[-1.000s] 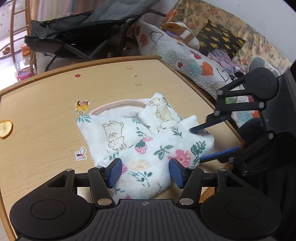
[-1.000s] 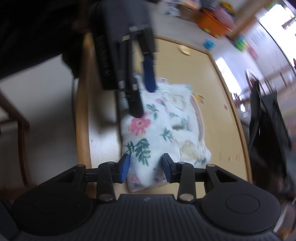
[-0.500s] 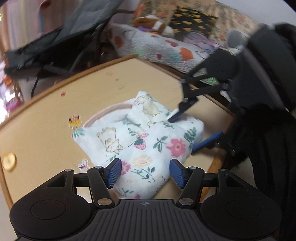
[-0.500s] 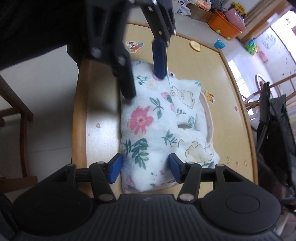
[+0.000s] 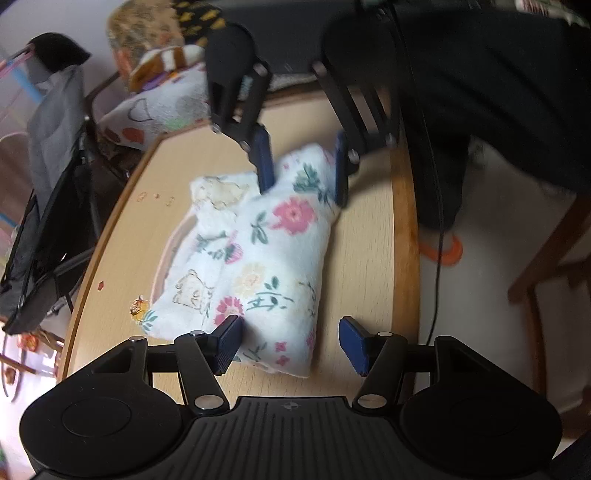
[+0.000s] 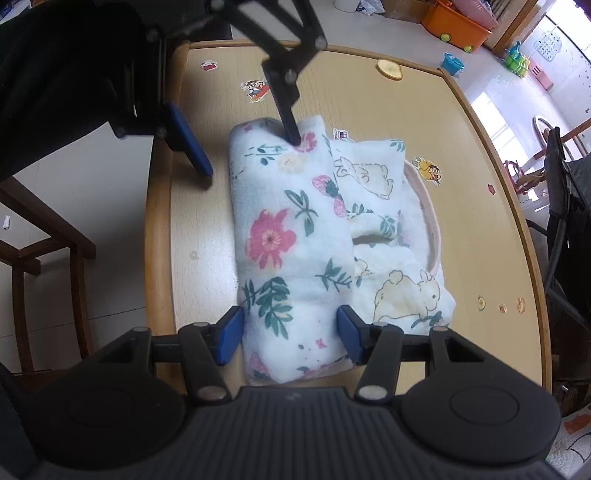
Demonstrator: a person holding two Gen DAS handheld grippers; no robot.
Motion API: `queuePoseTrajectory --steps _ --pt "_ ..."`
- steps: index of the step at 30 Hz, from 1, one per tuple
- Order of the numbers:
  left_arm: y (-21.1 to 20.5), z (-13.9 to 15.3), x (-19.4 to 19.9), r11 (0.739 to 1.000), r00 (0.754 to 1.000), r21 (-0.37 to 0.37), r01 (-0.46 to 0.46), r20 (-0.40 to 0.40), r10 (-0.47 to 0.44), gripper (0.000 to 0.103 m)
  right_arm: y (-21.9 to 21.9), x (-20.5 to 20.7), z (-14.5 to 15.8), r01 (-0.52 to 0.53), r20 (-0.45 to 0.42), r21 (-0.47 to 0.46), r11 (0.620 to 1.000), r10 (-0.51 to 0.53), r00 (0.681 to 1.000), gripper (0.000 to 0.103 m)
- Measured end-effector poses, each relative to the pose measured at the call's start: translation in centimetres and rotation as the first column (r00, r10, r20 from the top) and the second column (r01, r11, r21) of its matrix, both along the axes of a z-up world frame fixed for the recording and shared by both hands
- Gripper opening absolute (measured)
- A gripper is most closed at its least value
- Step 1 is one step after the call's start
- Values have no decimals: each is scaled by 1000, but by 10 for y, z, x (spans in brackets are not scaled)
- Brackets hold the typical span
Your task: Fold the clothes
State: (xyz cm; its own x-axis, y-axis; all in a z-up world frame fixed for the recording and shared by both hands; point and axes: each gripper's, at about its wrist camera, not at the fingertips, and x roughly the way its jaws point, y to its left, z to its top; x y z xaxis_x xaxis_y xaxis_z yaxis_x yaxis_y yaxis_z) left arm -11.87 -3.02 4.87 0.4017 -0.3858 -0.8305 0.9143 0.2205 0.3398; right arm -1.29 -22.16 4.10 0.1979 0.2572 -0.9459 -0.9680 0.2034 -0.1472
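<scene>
A white baby garment (image 6: 295,236) printed with flowers, strawberries and rabbits lies folded on the wooden table (image 6: 369,99). Its floral part forms a thick fold along the table's edge. My right gripper (image 6: 290,334) is open and straddles the near end of that fold. The same gripper (image 5: 301,168) shows at the far end in the left wrist view. My left gripper (image 5: 291,343) is open at the opposite end of the garment (image 5: 266,251), one pad on the cloth and the other over bare table. The left gripper (image 6: 249,155) faces me in the right wrist view.
Cartoon stickers (image 6: 255,90) and a round wooden coaster (image 6: 389,68) sit on the table. A wooden chair (image 6: 48,251) stands beside the table edge. A black stroller (image 5: 48,206), a quilted sofa (image 5: 159,99) and an orange bin (image 6: 458,22) surround it. A person's dark clothing (image 5: 498,81) fills one side.
My left gripper has swung round to the end of the fold and now faces the right gripper. The right gripper's fingers have spread wider around the cloth. The garment lies as before.
</scene>
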Motion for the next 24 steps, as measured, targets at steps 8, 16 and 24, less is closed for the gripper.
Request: queuePoseTrajectory --steps 8,16,24 --pt "3 1 17 995 994 -51 -83 -80 78 45 -3 7 1 51 -15 41 998 -50 999 55" --pt "4 -7 30 990 979 -60 -129 -167 117 33 -6 -14 10 41 88 30 999 -44 995 55" --pt "5 -11 38 984 966 -74 -162 -215 143 33 3 -57 2 -80 265 -69 994 95 959 55"
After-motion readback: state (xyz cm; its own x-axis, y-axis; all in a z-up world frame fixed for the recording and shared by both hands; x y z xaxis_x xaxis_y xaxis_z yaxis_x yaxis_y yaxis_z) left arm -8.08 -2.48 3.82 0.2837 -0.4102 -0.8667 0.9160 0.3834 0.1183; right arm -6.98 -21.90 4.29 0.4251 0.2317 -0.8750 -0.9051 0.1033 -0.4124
